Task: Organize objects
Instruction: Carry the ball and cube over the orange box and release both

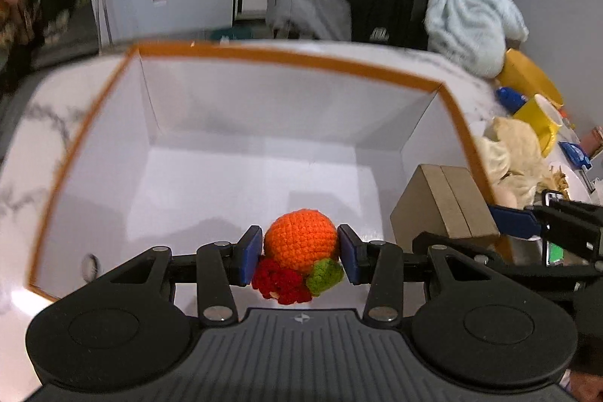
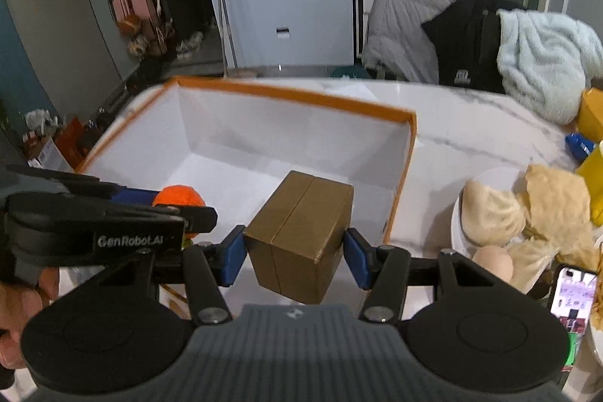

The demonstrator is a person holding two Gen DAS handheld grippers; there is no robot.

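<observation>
My left gripper [image 1: 299, 253] is shut on a crocheted orange toy [image 1: 300, 239] with red and green knobs, held over the near part of a large white box with an orange rim [image 1: 286, 57]. In the right wrist view my right gripper [image 2: 294, 257] is shut on a small brown cardboard box [image 2: 299, 232], held above the same orange-rimmed box [image 2: 294, 93], near its right wall. The brown box [image 1: 443, 206] also shows at the right of the left wrist view, and the orange toy [image 2: 179, 196] at the left of the right wrist view. The big box's floor is bare.
The box stands on a white marble table [image 2: 471, 123]. To its right lie a beige plush toy [image 2: 527, 213], an egg [image 2: 493, 260], a phone [image 2: 573, 296], yellow containers [image 1: 535, 89] and a blue packet [image 2: 578, 144]. Coats and a pale blue blanket [image 2: 542, 59] hang behind.
</observation>
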